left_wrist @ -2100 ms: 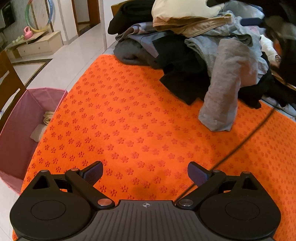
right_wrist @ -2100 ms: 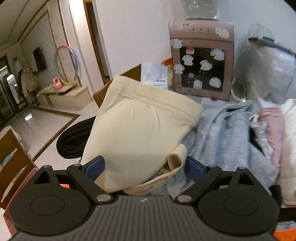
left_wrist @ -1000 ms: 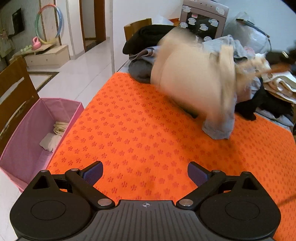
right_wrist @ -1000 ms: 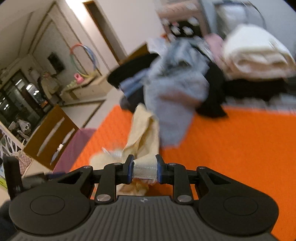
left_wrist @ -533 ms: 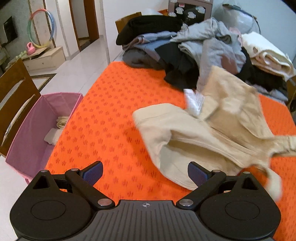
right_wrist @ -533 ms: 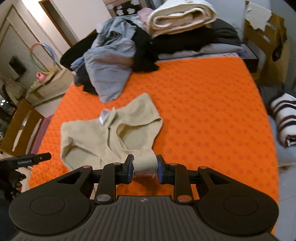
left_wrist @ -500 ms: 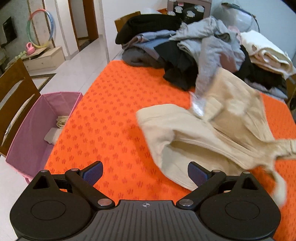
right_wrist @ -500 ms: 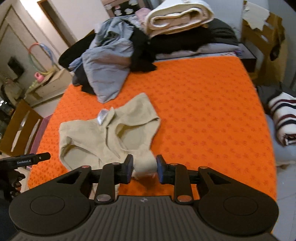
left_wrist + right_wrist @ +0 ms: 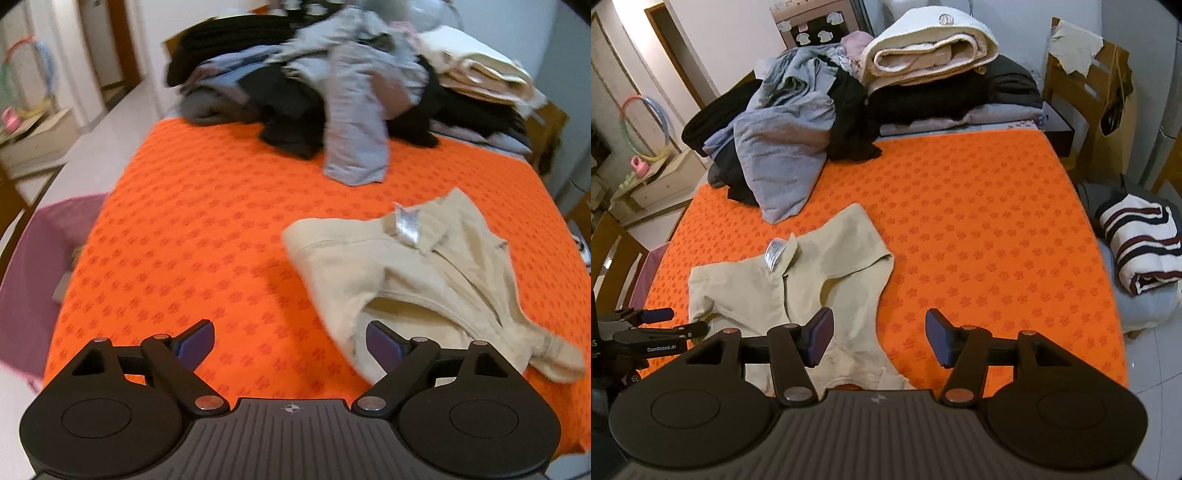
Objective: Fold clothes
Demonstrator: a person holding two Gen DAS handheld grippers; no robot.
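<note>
An orange mat with a flower print (image 9: 960, 221) covers the table from edge to edge. Along the far edge a heap of unfolded clothes (image 9: 798, 122) spreads across most of the width, with a grey garment (image 9: 779, 162) spilling forward off it onto the mat. A rolled cream blanket (image 9: 923, 51) sits on top of dark folded items at the far right corner. The beige garment (image 9: 798, 280) lies crumpled but mostly spread out near the near edge, left of the middle in the right wrist view, with a silvery label (image 9: 775, 254) showing at its neck. The right gripper (image 9: 879, 341) hovers over its near part, jaws apart and empty. The left gripper (image 9: 290, 341) is also wide open, holding nothing, its right finger just over the garment's near-left edge. A pink bin (image 9: 26, 269) stands beyond the table's left edge.
</note>
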